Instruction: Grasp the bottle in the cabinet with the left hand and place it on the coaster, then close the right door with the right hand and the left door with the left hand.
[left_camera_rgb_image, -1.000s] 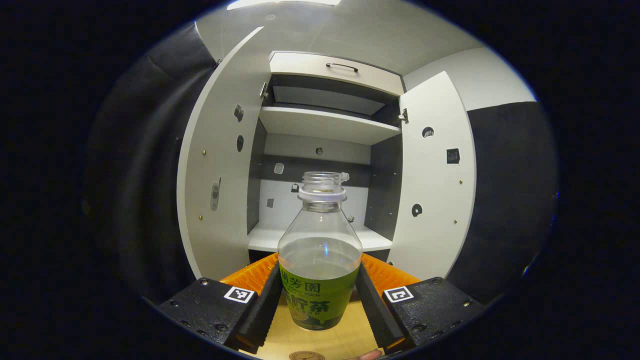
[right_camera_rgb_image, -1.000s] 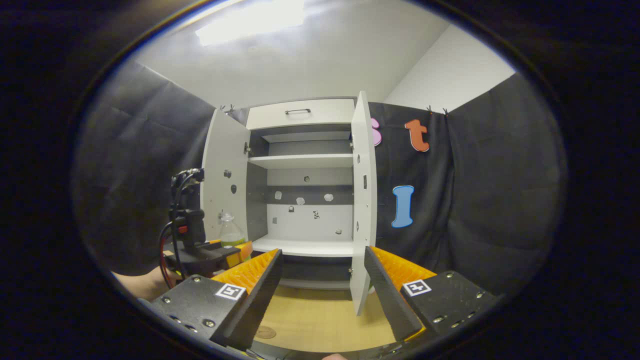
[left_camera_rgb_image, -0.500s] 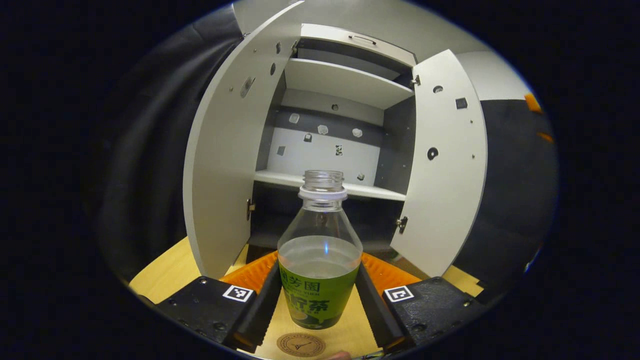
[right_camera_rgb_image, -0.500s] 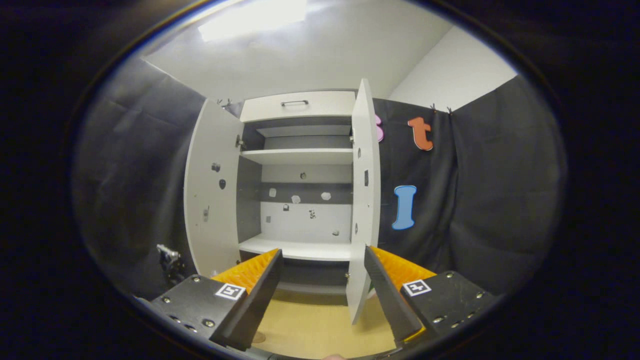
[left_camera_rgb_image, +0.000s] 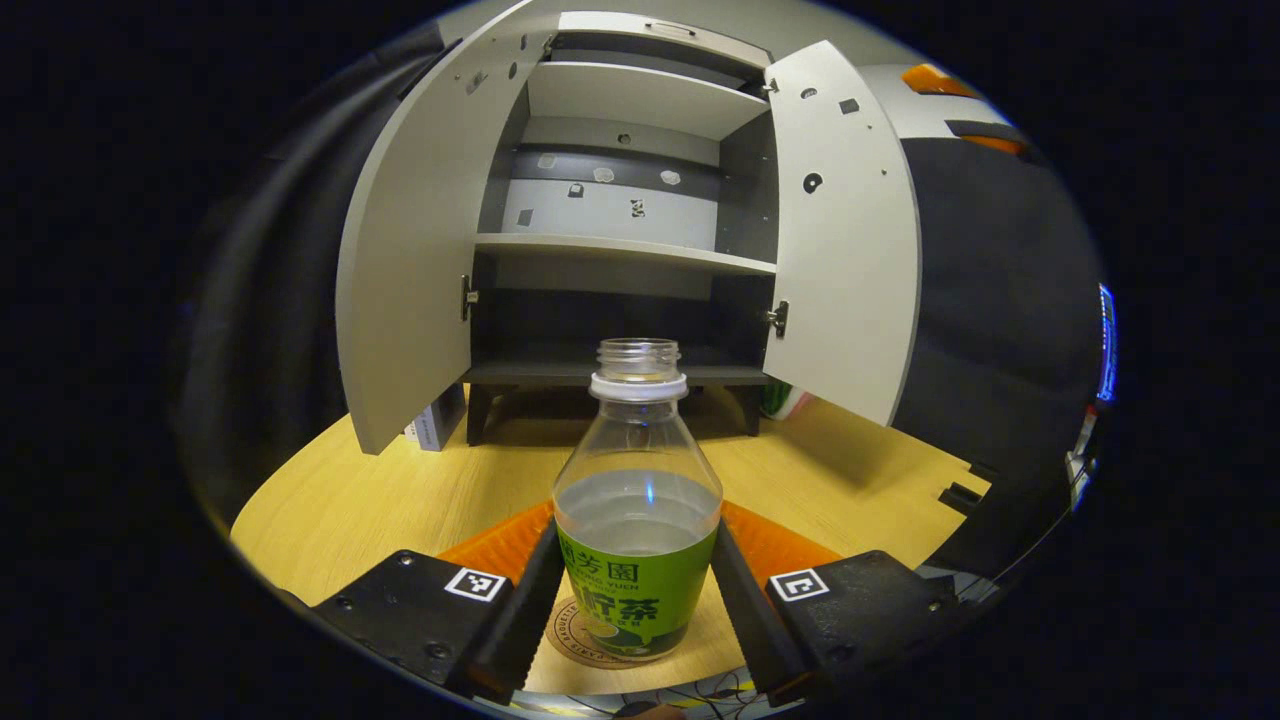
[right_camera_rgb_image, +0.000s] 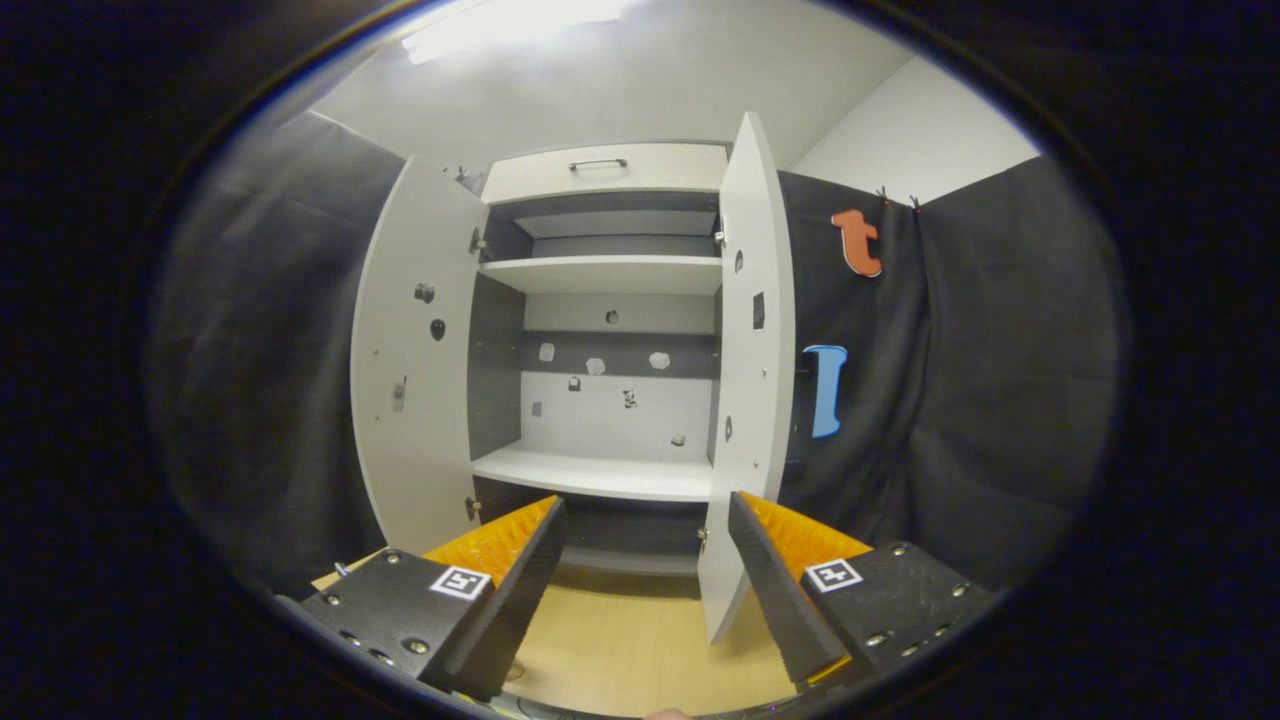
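Green label: a clear bottle (left_camera_rgb_image: 638, 510) with no cap is seen, part-filled with clear liquid, upright, a white ring under its open neck.
Left tool: the left tool (left_camera_rgb_image: 636, 600) is closed on the bottle, both fingers pressed against the labelled lower body.
Bottle place: the bottle is held over the round coaster (left_camera_rgb_image: 585, 634) near the front edge of the wooden worktop (left_camera_rgb_image: 400, 490); contact between base and coaster cannot be told.
Change: a second ago the bottle was carried level with the cabinet's lower shelf; now the cabinet (left_camera_rgb_image: 620, 200) is seen higher and farther back, and the coaster has come under the base.
Meaning: the lowering is judged nearly done; release is what remains before the doors.
Right tool: the right tool (right_camera_rgb_image: 645, 570) is held open and empty, just in front of the edge of the right door (right_camera_rgb_image: 750, 370).
Doors: the right door and the left door (right_camera_rgb_image: 410, 370) are both wide open.
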